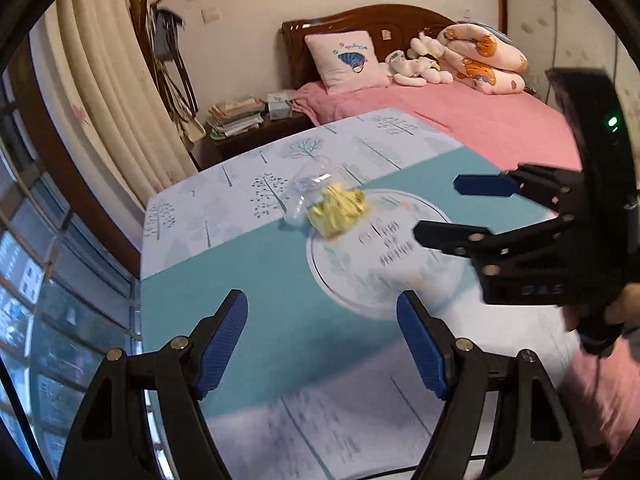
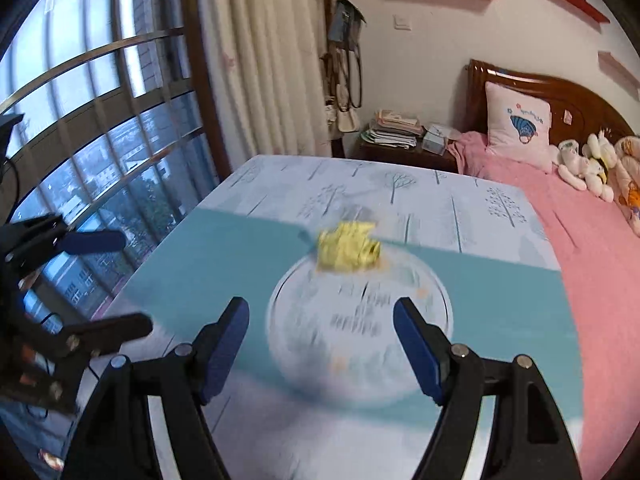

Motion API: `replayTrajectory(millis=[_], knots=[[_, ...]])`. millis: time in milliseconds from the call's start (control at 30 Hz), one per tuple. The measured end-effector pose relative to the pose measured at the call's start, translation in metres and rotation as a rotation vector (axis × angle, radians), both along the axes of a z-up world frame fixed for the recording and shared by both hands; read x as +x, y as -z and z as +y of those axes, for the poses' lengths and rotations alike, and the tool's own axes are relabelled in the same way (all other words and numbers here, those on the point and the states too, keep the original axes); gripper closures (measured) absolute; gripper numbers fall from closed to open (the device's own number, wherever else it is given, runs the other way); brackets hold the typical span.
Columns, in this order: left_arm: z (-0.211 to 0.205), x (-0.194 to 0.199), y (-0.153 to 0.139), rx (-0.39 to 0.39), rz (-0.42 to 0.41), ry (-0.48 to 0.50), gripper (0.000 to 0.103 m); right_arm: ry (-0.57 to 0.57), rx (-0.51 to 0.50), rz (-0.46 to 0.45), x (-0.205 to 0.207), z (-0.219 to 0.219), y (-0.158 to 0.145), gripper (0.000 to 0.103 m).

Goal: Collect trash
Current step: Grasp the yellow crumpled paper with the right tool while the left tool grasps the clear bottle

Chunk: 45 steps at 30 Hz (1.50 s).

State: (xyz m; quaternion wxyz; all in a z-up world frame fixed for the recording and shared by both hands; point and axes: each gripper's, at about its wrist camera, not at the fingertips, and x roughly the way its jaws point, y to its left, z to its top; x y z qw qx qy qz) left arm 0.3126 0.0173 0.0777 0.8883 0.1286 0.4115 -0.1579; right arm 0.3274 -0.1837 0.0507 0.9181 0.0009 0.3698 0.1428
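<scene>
Bedroom: pink-covered bed with a carved dark wood headboard, a cream curtain, and a barred window on one side.
Table: smooth printed cloth, teal band across the middle, pale tree pattern toward the far edge, a white round motif near the centre.
Trash: a crumpled yellow wrapper lies at the far rim of the round motif, about mid-table; touching it on the window side is a crushed clear plastic bottle, thin and glossy.
Why there: both pieces sit together, loose on the cloth, so one reach could probably serve for each.
Left gripper: jaws spread wide, nothing between the ribbed blue pads; it hangs over the near part of the table, tilted down toward the trash.
Right gripper: likewise wide apart and empty, aimed at the wrapper from the bed side.
Judgement: neither piece is grasped yet; the light, springy bottle may skid or pop out of a pinch, while the wrapper should crush easily.
Blur: the table's print is smeared in both views, so finer detail cannot be read.
</scene>
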Motion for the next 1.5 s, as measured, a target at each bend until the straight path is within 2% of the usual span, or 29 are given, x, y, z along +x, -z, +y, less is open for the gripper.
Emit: replayTrajectory(millis=[167, 400, 567, 600, 700, 867, 1133, 1167, 1200, 1233, 1267, 1333, 1500], knots=[[0.012, 0.072, 0.022, -0.034, 0.034, -0.042, 0.027, 0.060, 0.027, 0.059, 0.081, 0.000, 0.035, 0.028], [0.024, 0.139, 0.054, -0.064, 0.081, -0.084, 0.027, 0.053, 0.013, 0.142, 0.139, 0.010, 0.083, 0.028], [0.021, 0.169, 0.072, -0.077, 0.107, -0.079, 0.027, 0.016, 0.071, 0.176, 0.152, 0.009, 0.104, 0.029], [0.018, 0.174, 0.076, -0.079, 0.112, -0.073, 0.027, 0.013, 0.083, 0.162, 0.151, 0.007, 0.104, 0.040], [0.010, 0.187, 0.084, -0.093, 0.126, -0.057, 0.027, -0.005, 0.130, 0.169, 0.153, -0.002, 0.105, 0.053], [-0.014, 0.209, 0.102, -0.117, 0.181, -0.017, 0.027, 0.044, 0.113, 0.137, 0.154, -0.032, 0.098, 0.055], [-0.040, 0.227, 0.130, -0.058, 0.218, 0.012, 0.028, 0.098, 0.126, 0.116, 0.169, -0.066, 0.095, 0.056], [-0.042, 0.228, 0.131, -0.055, 0.219, 0.012, 0.029, 0.097, 0.131, 0.116, 0.170, -0.067, 0.096, 0.056], [-0.043, 0.229, 0.133, -0.054, 0.220, 0.013, 0.037, 0.096, 0.134, 0.115, 0.171, -0.067, 0.097, 0.056], [-0.044, 0.229, 0.135, -0.056, 0.227, 0.016, 0.050, 0.093, 0.137, 0.115, 0.171, -0.067, 0.099, 0.056], [-0.045, 0.230, 0.137, -0.053, 0.232, 0.011, 0.053, 0.089, 0.139, 0.116, 0.171, -0.067, 0.100, 0.056], [-0.047, 0.229, 0.136, -0.046, 0.215, 0.007, 0.075, 0.083, 0.143, 0.121, 0.171, -0.066, 0.102, 0.056], [-0.050, 0.216, 0.131, -0.022, 0.174, -0.037, 0.076, 0.071, 0.152, 0.120, 0.163, -0.063, 0.099, 0.057]])
